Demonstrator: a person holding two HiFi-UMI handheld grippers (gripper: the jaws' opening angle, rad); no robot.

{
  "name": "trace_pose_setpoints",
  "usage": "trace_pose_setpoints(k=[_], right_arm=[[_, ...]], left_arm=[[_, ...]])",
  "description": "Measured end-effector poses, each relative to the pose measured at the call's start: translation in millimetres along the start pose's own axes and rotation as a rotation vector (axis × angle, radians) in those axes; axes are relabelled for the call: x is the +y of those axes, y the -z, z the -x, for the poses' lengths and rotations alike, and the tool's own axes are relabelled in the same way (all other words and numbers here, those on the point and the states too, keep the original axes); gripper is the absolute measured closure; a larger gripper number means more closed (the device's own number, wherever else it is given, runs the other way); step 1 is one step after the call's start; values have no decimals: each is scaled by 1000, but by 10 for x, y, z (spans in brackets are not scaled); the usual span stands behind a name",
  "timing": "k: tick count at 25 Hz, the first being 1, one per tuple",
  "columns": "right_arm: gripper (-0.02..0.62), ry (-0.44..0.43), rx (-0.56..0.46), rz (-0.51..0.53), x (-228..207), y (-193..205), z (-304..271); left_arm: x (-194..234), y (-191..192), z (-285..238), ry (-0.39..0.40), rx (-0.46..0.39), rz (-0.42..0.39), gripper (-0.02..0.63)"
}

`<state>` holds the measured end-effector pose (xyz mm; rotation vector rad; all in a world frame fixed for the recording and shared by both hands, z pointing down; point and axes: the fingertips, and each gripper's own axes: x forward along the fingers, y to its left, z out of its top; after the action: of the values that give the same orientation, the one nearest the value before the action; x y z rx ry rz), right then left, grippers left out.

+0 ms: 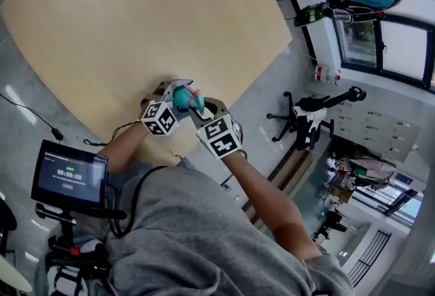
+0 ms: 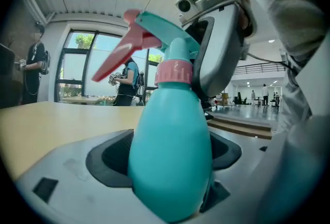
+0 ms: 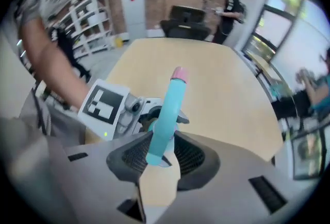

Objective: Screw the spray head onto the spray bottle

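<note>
My left claw [image 1: 173,92] is wide apart and squeezed on the fat blue bottle [image 2: 170,156], held up just over the near edge of the worktop [image 1: 136,15]. My right claw [image 1: 204,109] is pinched on the spray head [image 2: 170,48], which sits on the bottle's neck. To do this turn well, I think I should hold the bottle very still, keep the head straight above the pink ring [image 2: 174,72], and twist gently so it does not go on crooked.
</note>
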<state>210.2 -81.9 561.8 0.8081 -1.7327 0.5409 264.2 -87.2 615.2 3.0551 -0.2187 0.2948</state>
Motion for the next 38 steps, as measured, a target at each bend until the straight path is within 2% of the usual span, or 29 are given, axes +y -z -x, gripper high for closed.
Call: trace_pose_setpoints(k=[2,5,8,11,13,15,18,20,21,22,23,25,28,29,31,32,34,35,38], right_arm=[[474,61,-34,-228,18,4,-15],[487,131,-82,-430,68,-35,-55],[495,84,-97,-495,94,-26,-83],[492,-26,-46,-411,177,25,-39],[483,-47,-14,-239,186,44,110],[453,-6,9,64,105,51,338],[431,126,34,749,-38,-111,711],[424,151,31,1178,18,-277,800],[422,138,30,1340,79,-345,775],[422,112,32,1458,147,-391,712],[420,74,36,1533,217,-407,620],[418,-14,65,1601,314,-345,411],[410,-115,275,1760,140,-78,205],[411,-141,312,1786,101,-23,148],[414,-190,313,1779,106,26,51],[442,-211,310,1755,118,39,24],[461,-243,329,1619,127,41,9],[462,-255,343,1489,125,26,7],[462,-257,362,987,103,-35,-9]], left_arm=[[62,16,26,-99,3,16,221],[198,65,91,-265,32,46,221],[253,91,115,-322,48,60,221],[207,98,103,-275,34,52,221],[176,99,79,-214,29,42,221],[133,91,47,-130,27,29,221],[24,86,6,22,31,2,221],[-30,91,-2,104,39,-19,221],[-47,94,-3,135,43,-28,221],[-60,97,-5,158,48,-34,221],[-69,99,-9,176,51,-39,221],[-83,98,-24,198,55,-44,221],[-93,89,-46,213,54,-50,221],[-96,86,-49,215,54,-49,221],[-108,80,-54,218,54,-49,221],[-114,75,-58,219,54,-48,221],[-122,61,-70,219,53,-49,221],[-123,53,-76,216,52,-50,221],[-119,35,-85,182,50,-42,221]])
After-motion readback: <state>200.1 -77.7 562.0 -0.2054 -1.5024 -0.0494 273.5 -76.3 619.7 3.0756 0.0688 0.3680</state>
